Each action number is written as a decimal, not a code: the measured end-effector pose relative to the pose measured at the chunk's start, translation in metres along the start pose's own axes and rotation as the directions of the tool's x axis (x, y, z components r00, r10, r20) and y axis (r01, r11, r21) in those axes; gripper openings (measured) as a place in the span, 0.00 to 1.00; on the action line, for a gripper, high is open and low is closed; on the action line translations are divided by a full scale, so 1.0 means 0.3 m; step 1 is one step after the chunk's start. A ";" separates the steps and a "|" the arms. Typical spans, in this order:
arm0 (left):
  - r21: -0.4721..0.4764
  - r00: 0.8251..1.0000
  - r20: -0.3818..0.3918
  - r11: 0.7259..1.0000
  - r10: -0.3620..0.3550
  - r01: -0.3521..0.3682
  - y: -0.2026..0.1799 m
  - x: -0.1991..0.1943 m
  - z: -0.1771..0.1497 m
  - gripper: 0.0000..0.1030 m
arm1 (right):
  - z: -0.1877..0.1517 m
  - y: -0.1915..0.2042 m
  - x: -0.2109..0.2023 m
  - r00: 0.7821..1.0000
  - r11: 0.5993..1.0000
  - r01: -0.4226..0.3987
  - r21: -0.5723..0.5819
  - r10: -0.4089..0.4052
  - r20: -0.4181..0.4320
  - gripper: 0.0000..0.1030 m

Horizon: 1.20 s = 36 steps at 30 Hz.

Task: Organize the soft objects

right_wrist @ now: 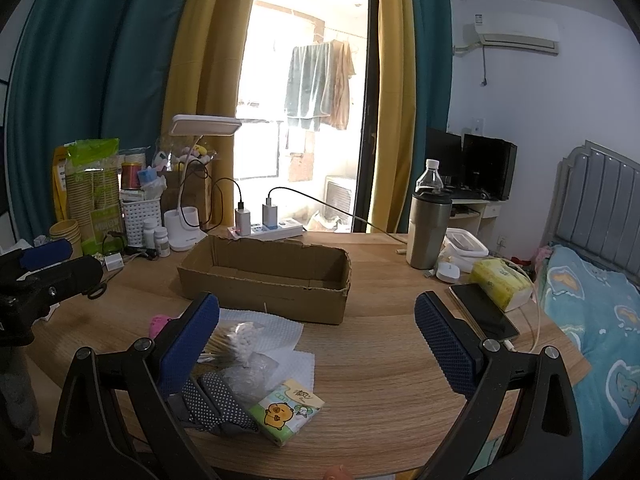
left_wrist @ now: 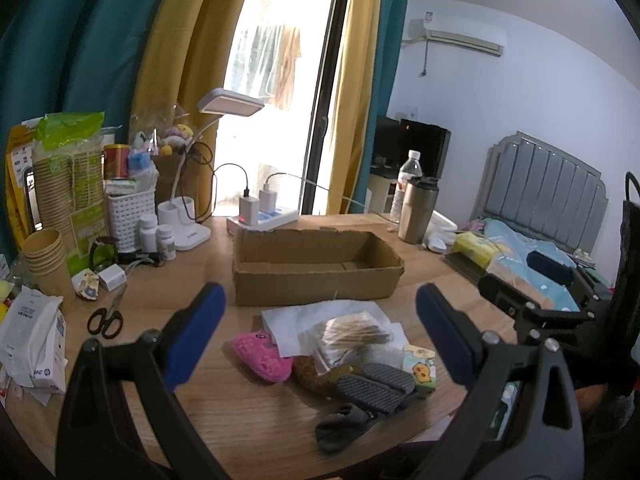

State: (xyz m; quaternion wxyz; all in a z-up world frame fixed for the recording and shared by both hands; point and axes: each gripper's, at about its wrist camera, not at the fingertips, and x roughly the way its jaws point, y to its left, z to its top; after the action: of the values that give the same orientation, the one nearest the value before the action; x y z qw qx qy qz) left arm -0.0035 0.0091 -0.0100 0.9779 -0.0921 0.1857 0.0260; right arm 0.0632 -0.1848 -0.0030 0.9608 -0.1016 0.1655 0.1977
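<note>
An open cardboard box (left_wrist: 316, 266) stands mid-table; it also shows in the right wrist view (right_wrist: 266, 276). In front of it lies a pile: a pink plush (left_wrist: 262, 356), a brown plush (left_wrist: 316, 374), grey dotted socks (left_wrist: 372, 388), a bag of cotton swabs (left_wrist: 352, 336), a tissue pack (left_wrist: 420, 368) and white paper towels (left_wrist: 288, 320). The right wrist view shows the socks (right_wrist: 218, 400), swabs (right_wrist: 236, 342) and tissue pack (right_wrist: 286, 408). My left gripper (left_wrist: 320, 320) is open above the pile. My right gripper (right_wrist: 316, 332) is open, right of the pile.
Desk lamp (left_wrist: 188, 216), power strip (left_wrist: 264, 216), paper cups (left_wrist: 44, 256), scissors (left_wrist: 106, 318) and wipes (left_wrist: 32, 340) crowd the left. A steel tumbler (right_wrist: 428, 232), tissue pack (right_wrist: 502, 284) and phone (right_wrist: 484, 312) sit at the right. A bed (right_wrist: 592, 320) lies beyond the table edge.
</note>
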 end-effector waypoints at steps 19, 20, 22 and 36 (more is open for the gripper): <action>-0.008 0.999 -0.039 1.000 0.020 -0.020 0.013 0.036 -0.018 0.94 | -0.011 -0.009 0.031 1.000 1.000 0.001 0.008 0.000 -0.024 0.97; -0.009 0.999 -0.041 1.000 0.020 -0.020 0.014 0.039 -0.020 0.94 | -0.012 -0.010 0.034 1.000 1.000 0.000 0.007 0.001 -0.026 0.97; -0.009 0.999 -0.046 1.000 0.020 -0.021 0.015 0.046 -0.026 0.94 | -0.019 -0.010 0.039 1.000 1.000 0.003 0.003 -0.003 -0.028 0.97; 0.007 0.978 -0.208 1.000 0.023 -0.022 0.016 0.194 -0.132 0.94 | -0.142 -0.063 0.191 0.984 1.000 -0.017 -0.014 0.014 -0.177 0.97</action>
State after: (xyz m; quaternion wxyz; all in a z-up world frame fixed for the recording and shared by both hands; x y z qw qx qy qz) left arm 0.0360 0.0073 -0.0685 0.9529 -0.0901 0.2882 0.0267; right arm 0.1088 -0.1929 -0.0605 0.9401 -0.1247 0.2492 0.1966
